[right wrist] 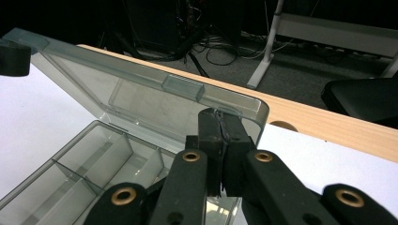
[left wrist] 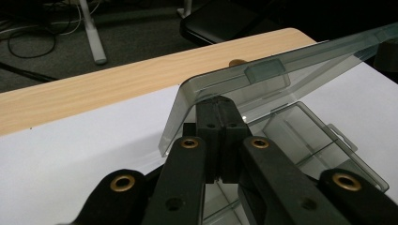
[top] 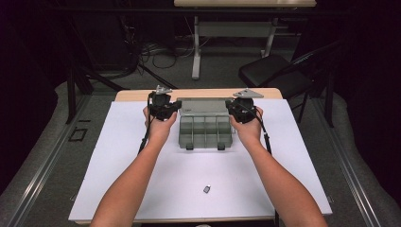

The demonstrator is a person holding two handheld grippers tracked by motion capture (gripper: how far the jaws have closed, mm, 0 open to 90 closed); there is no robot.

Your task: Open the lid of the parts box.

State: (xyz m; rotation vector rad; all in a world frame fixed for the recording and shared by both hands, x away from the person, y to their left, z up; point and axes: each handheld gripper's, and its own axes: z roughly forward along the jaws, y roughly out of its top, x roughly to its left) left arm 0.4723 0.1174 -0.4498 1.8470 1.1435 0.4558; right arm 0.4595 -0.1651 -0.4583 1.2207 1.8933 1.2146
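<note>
Box: a clear grey plastic box [top: 204, 132] with divided compartments lies on the white sheet [top: 189, 175], toward its far edge.
Lid: the lid [left wrist: 263, 89] stands tilted open behind the compartments, hinged at the box's far side; a small latch tab sits on its free edge.
Left gripper: the left gripper [left wrist: 219, 117] sits at the box's left side, jaws pressed together on the lid's corner.
Right gripper: the right gripper [right wrist: 220, 126] sits at the box's right side, jaws pinched on the lid's other corner.
Small object: a small dark object [top: 207, 189] lies on the sheet, well apart from the box, on the person's side.
Table: the wooden table [top: 142, 94] edge shows beyond the box.
Chair: a black chair [top: 274, 73] stands beyond the table, right of the box.
</note>
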